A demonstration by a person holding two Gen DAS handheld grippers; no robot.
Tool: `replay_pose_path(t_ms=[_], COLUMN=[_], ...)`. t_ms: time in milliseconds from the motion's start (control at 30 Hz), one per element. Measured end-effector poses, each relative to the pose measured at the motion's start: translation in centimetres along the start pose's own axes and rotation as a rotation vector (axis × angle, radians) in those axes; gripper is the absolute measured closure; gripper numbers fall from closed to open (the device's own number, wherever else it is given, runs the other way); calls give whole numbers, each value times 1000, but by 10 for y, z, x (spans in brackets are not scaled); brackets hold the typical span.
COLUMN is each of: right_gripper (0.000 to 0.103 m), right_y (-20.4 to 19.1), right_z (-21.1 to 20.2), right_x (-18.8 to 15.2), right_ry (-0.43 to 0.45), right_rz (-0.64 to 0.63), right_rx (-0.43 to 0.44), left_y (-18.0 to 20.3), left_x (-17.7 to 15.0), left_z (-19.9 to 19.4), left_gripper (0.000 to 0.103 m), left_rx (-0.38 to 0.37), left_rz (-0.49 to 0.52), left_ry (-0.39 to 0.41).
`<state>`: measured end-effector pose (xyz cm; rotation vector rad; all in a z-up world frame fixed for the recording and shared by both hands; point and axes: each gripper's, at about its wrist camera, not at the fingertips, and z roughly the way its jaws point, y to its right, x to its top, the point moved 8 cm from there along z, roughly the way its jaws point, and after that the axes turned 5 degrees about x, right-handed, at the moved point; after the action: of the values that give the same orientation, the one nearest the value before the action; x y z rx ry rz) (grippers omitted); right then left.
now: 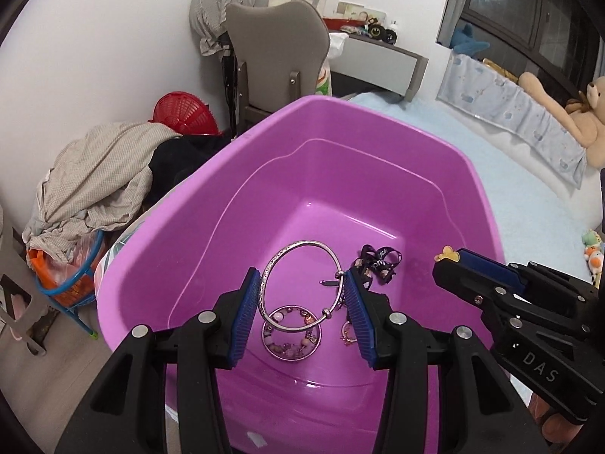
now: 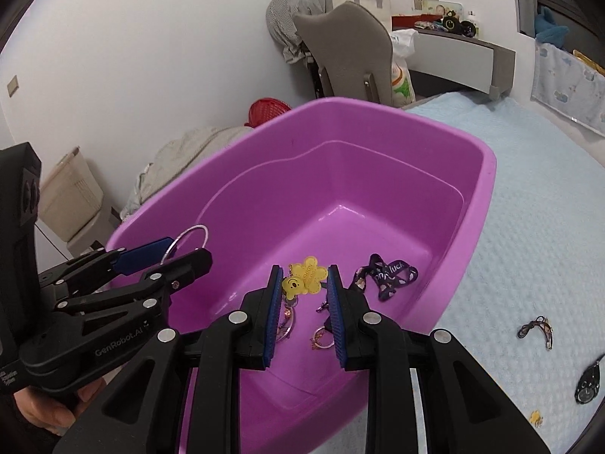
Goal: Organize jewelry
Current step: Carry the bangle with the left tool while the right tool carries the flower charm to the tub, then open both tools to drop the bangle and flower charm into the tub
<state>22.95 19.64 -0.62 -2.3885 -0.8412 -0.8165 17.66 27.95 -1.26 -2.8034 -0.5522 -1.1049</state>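
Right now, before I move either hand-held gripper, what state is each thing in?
Left hand-held gripper: shut on the silver bangle, over the tub.
Silver bangle: held upright between the blue pads.
Right hand-held gripper: shut on the yellow charm.
Yellow charm: pinched, over the tub.
Purple tub: on the blue blanket, holding jewelry.
Black ribbon strap: lying loose in the tub.
Beaded ring: flat on the tub floor.

far half of purple basin (image 1: 378, 174) open, jewelry (image 1: 291, 336) crowding near end

"DAS" on right gripper (image 1: 459, 261), "GenRobot.AI" on left gripper (image 2: 177, 249), "luck" on black ribbon (image 2: 385, 276)
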Motion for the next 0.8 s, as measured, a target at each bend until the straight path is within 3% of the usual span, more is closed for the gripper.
replay_pose_path(t_ms=[300,367,433,467,800], right_gripper=[79,69,59,57,57], right_y=[4,3,3,2,4], right_z=[13,13,10,8,4], right_x=[0,-1,1,0,-3], right_ry=[-23,-25,-13,-8,-5], right_rz=[-34,-38,-44,-46,-31], right_rx=[-63,-70,-78,-82,-78], left_y=[-2,-3,-5,-7,-18], left_x=[-3,-2,-1,-1,1], left_z=[8,6,4,3,-1], left_gripper=[57,55,34,30,30], left_rx=[53,66,77,77,93], left_rz=[21,26,20,10,-26], left_ry=[8,18,25,29,30])
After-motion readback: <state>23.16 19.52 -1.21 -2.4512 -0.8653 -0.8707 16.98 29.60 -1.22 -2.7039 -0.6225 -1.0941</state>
